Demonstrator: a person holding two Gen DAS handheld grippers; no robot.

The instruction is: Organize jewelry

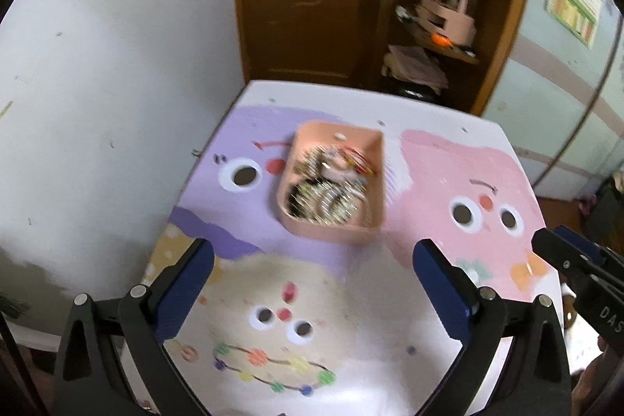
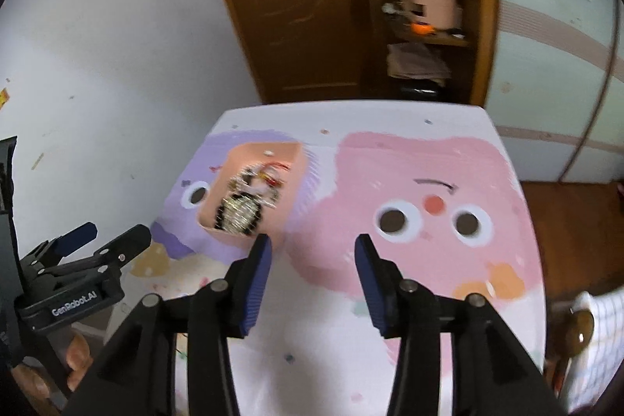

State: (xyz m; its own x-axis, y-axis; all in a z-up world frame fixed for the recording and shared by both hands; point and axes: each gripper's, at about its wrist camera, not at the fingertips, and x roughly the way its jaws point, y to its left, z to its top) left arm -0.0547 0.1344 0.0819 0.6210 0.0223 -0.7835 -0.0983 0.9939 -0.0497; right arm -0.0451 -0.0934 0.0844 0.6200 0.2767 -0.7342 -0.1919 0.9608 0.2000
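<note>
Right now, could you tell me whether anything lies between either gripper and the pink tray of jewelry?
Nothing visible does. Only bare tabletop separates the open left gripper and open right gripper from the pink tray.

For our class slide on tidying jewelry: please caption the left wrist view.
Open left gripper, empty, above a cartoon-print table, facing a pink tray heaped with bangles.

Soft, even indoor light — motion blur smears both fisheye views, edges bowed and dark-cornered.

Motion blur smears the jewelry [image 1: 331,190] inside the pink tray [image 1: 374,221] beyond telling pieces apart.
</note>
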